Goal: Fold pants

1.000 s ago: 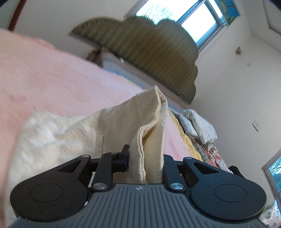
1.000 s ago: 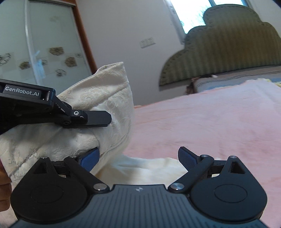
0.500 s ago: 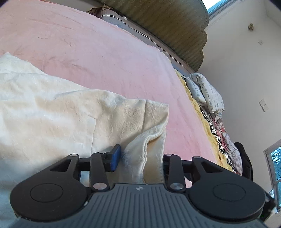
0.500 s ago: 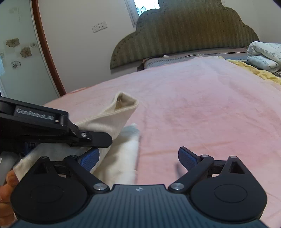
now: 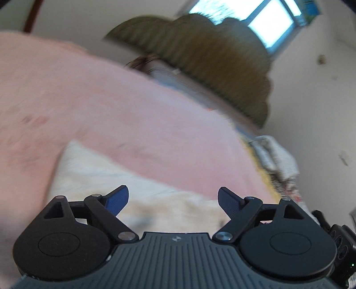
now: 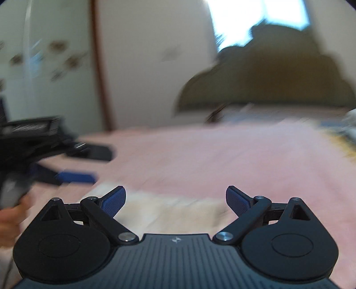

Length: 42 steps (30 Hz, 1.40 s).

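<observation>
The cream pants [image 5: 124, 177] lie flat on the pink bedspread [image 5: 111, 106], blurred by motion. My left gripper [image 5: 173, 197] hovers over their near edge with its jaws opening wide and nothing pressed between the blue pads. In the right wrist view the pants [image 6: 169, 209] show as a pale strip just beyond my right gripper [image 6: 175, 199], which stands open and holds nothing. The left gripper [image 6: 89, 164] also appears there at the left edge, its fingers spread, with a hand [image 6: 11, 220] below it.
A green scalloped headboard [image 5: 211, 57] stands at the far end of the bed under a bright window [image 5: 255, 20]. Folded bedding and patterned cloth [image 5: 276, 160] are piled along the bed's right side. A wardrobe door [image 6: 44, 55] stands at left.
The left gripper let go of the pants' folded edge and opened wide; the cloth dropped flat onto the bed. Both views have tilted up toward the headboard. The right gripper stayed open.
</observation>
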Each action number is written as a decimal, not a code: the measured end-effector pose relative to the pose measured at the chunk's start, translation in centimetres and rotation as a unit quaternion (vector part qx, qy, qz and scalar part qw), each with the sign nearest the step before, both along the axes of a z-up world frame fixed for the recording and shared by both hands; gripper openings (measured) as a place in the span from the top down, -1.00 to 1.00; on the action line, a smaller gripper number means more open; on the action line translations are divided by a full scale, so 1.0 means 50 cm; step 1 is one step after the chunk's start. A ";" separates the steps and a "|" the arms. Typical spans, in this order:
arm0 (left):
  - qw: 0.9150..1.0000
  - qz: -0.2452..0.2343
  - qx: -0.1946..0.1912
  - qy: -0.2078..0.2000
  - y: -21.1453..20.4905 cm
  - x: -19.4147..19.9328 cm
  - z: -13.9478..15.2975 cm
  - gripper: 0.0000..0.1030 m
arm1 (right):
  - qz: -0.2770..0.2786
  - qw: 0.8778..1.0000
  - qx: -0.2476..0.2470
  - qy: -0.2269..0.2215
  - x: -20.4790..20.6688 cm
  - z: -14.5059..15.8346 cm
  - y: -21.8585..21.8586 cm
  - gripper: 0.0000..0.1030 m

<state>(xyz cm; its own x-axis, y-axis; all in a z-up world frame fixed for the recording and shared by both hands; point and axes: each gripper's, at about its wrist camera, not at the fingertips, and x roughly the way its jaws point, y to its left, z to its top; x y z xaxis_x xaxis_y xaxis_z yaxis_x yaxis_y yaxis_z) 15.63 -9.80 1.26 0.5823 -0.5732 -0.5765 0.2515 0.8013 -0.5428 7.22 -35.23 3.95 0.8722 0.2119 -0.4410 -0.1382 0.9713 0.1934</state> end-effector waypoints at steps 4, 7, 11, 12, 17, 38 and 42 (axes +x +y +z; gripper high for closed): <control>0.998 -0.011 0.013 0.064 0.031 0.068 -0.074 -0.63 | 0.086 0.992 -0.007 0.091 0.088 -0.082 0.035 -0.89; 0.998 -0.012 0.000 0.054 0.060 0.062 -0.058 -0.63 | 0.075 0.993 0.021 0.092 0.106 -0.102 0.011 -0.89; 0.999 -0.035 -0.019 0.001 0.094 0.026 -0.011 -0.67 | 0.035 0.997 0.011 0.073 0.061 -0.055 0.012 -0.89; 0.999 -0.040 -0.016 -0.005 0.101 0.018 -0.008 -0.74 | 0.034 0.997 0.010 0.068 0.046 -0.051 0.013 -0.89; 0.996 -0.075 0.046 0.001 0.111 -0.026 -0.046 -0.57 | 0.052 0.989 -0.086 0.106 0.013 -0.109 0.049 -0.95; 1.000 0.011 0.022 -0.010 0.261 -0.106 -0.037 -0.66 | 0.236 0.967 0.053 0.077 -0.105 -0.107 0.419 -0.96; 1.000 0.005 0.019 -0.014 0.258 -0.109 -0.030 -0.66 | 0.213 0.974 0.043 0.068 -0.091 -0.122 0.457 -1.00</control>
